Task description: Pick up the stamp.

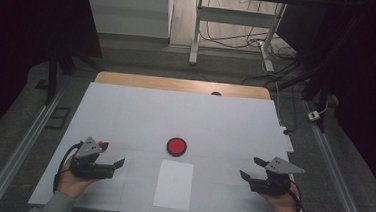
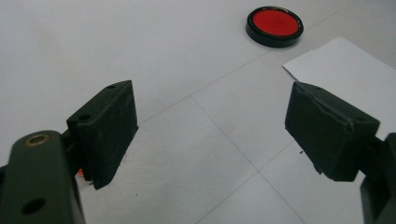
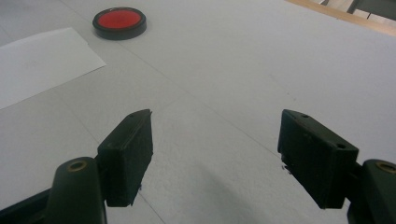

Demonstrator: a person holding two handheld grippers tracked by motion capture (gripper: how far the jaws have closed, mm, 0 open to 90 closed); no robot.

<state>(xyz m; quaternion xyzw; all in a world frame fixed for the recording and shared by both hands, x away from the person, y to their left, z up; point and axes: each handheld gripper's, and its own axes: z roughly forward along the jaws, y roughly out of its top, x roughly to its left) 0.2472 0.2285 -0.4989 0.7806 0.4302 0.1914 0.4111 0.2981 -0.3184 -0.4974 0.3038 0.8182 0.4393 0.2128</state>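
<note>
A round red disc with a black rim [image 1: 176, 146] lies near the middle of the white table top [image 1: 175, 115]. Just in front of it rests a white sheet of paper [image 1: 173, 184]. My left gripper [image 1: 112, 155] sits at the front left, held by a hand, open with nothing between its jaws. At the front right, my right gripper [image 1: 251, 168] is open and empty too. In the left gripper view the left gripper [image 2: 210, 107] points toward the disc [image 2: 274, 24] and the paper [image 2: 345, 70]. The right gripper [image 3: 217, 123] shows the disc [image 3: 119, 21] and paper [image 3: 42, 60] far left.
A wooden strip [image 1: 182, 84] runs along the table's far edge, with a small dark object [image 1: 216, 93] on it. A white power strip [image 1: 287, 140] hangs at the right edge. Metal rails flank the table; desk legs and cables lie on the floor beyond.
</note>
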